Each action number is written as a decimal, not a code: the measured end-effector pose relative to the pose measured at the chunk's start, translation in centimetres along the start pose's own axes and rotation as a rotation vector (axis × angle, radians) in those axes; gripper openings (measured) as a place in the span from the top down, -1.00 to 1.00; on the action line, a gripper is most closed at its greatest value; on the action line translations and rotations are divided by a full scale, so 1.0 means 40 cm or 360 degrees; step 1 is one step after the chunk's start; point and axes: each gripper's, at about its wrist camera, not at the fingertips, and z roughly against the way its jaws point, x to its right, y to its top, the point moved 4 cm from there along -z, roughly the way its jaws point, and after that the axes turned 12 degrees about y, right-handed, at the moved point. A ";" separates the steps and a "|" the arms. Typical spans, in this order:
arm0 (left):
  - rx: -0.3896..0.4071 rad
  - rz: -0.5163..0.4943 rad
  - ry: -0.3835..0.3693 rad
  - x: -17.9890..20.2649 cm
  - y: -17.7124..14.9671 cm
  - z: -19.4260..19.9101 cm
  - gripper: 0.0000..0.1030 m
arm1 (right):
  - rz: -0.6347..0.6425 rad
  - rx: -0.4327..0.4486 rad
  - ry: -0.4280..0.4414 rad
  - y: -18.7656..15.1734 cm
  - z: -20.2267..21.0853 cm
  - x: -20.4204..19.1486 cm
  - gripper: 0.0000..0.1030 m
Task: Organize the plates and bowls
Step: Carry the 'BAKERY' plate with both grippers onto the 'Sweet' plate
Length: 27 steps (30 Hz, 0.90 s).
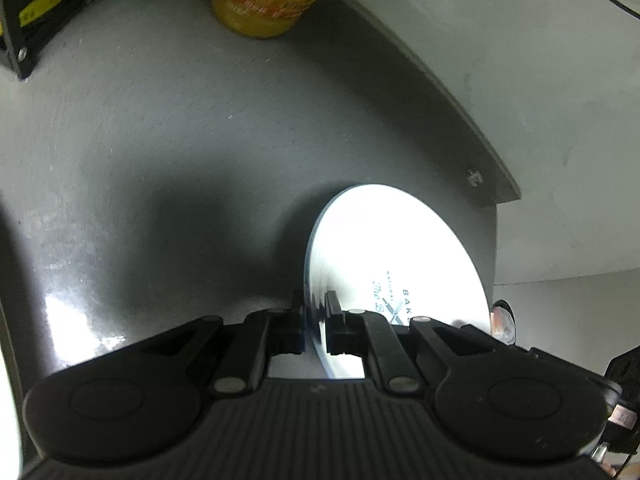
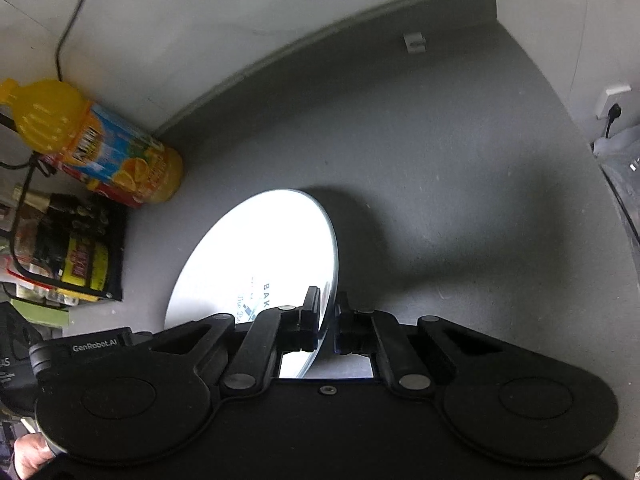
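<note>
Left hand-held gripper (image 1: 316,320) angled down, jaws clamped on plate (image 1: 400,248) rim. Right hand-held gripper (image 2: 329,322) same pose, clamped on opposite rim.

Grey tabletop (image 2: 400,160) against pale wall (image 2: 240,8); wall socket (image 2: 610,98), perhaps switch, at right.

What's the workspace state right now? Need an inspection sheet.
Surface: grey tabletop, bare around the plate.
Job's things: one white plate with blue print, held at opposite rims; no bowls seen.
Clutter: orange juice bottle; black snack box.
Grippers: left gripper shut on the plate; right gripper shut on the plate.
Cables: black cable on the wall; plugged wall socket.
Surroundings: white wall.
</note>
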 end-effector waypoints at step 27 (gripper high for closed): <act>0.0161 -0.0205 -0.0017 -0.232 0.055 0.310 0.87 | 0.0028 0.0209 0.0156 -0.176 -0.008 -0.307 0.85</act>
